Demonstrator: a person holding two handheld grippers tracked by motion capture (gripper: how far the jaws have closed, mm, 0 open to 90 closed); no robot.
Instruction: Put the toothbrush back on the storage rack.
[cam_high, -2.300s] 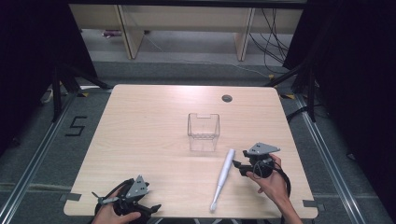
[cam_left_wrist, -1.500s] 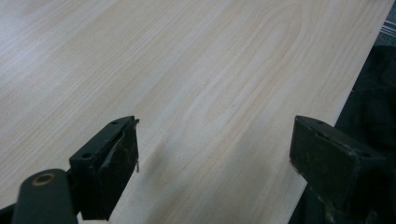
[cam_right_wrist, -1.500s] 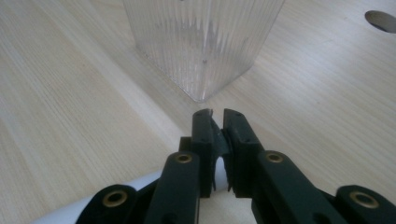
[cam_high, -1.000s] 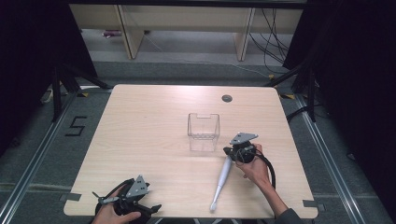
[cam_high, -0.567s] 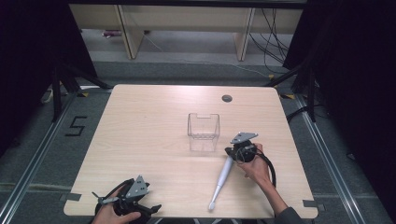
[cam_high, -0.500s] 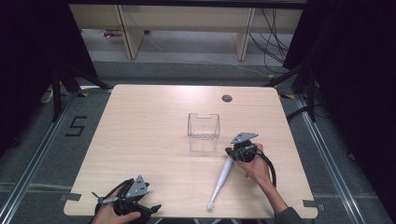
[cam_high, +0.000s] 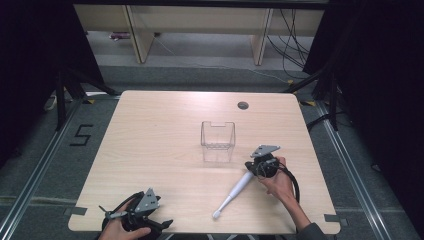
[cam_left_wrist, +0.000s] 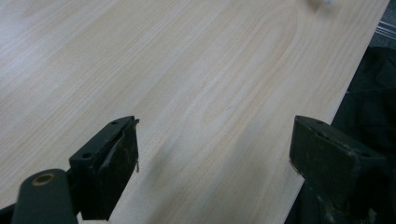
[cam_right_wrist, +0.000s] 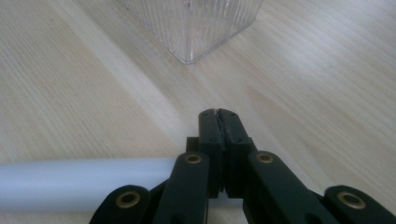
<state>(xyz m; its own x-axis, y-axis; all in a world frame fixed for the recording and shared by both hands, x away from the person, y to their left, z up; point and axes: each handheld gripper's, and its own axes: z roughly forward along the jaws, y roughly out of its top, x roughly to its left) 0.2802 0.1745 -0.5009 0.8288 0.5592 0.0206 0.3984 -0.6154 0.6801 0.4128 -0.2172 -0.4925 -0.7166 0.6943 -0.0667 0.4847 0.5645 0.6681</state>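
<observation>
A white toothbrush lies slanted on the wooden table, head toward the front edge. My right gripper sits at its upper handle end, held by a hand. In the right gripper view the jaws are shut, pads meeting with nothing between the tips. The white handle passes underneath them. A clear ribbed plastic container stands upright just ahead. My left gripper rests at the front left edge, jaws open over bare wood.
A dark round hole is set in the table's far side. Black cables trail from both grippers. Wooden shelving and cables stand on the floor beyond the table. The table's front edge runs close to the left gripper.
My right gripper moved left from beside the toothbrush onto its upper handle end. The brush's head end has since swung slightly left. The left gripper stayed put.
</observation>
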